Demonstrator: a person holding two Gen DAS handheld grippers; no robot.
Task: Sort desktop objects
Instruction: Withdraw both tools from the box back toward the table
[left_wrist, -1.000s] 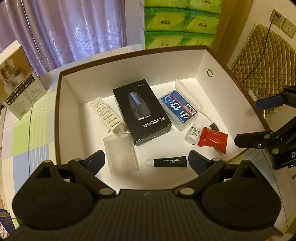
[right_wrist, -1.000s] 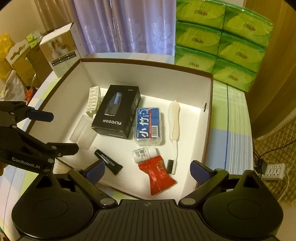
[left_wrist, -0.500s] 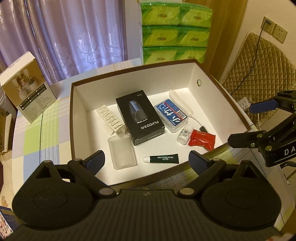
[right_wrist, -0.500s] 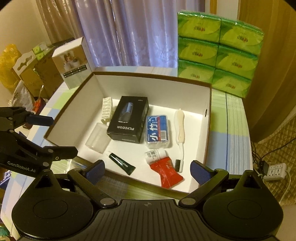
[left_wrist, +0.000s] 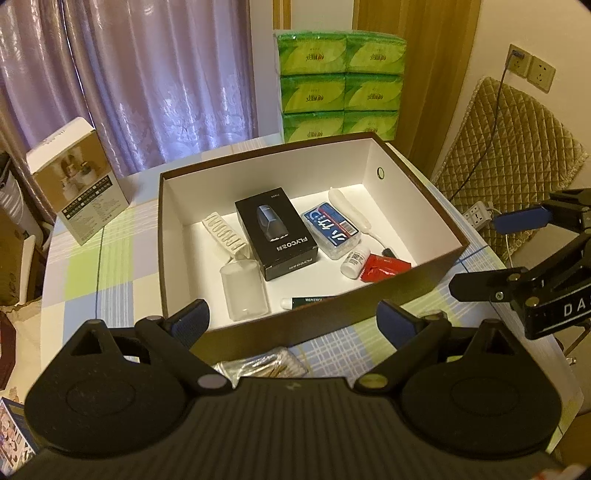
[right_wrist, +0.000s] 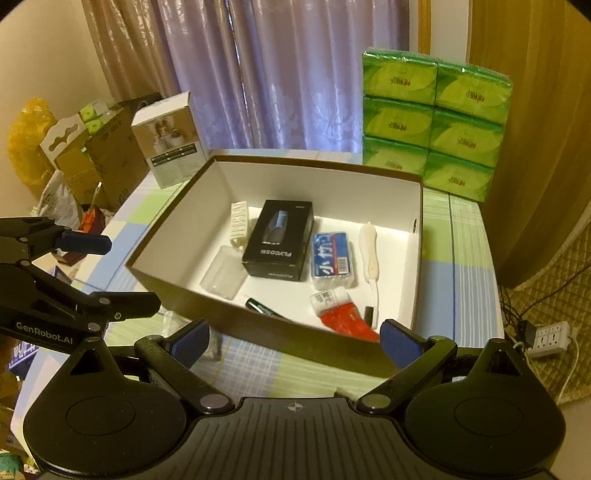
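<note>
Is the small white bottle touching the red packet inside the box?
Touching. In the left wrist view, the white bottle lies directly against the red packet, with no white floor visible between them.

You are in a lived-in room of a home. Purple curtains (right_wrist: 258, 74) hang at the far side, and packs of green tissues (right_wrist: 436, 122) stand stacked on the table's far right corner. The table wears a checked cloth (left_wrist: 88, 280). A quilted chair (left_wrist: 506, 155) sits on the right, with wall sockets (left_wrist: 532, 68) above it and a power strip (right_wrist: 546, 338) on the floor. Cardboard boxes (right_wrist: 99, 162) crowd the left.
</note>
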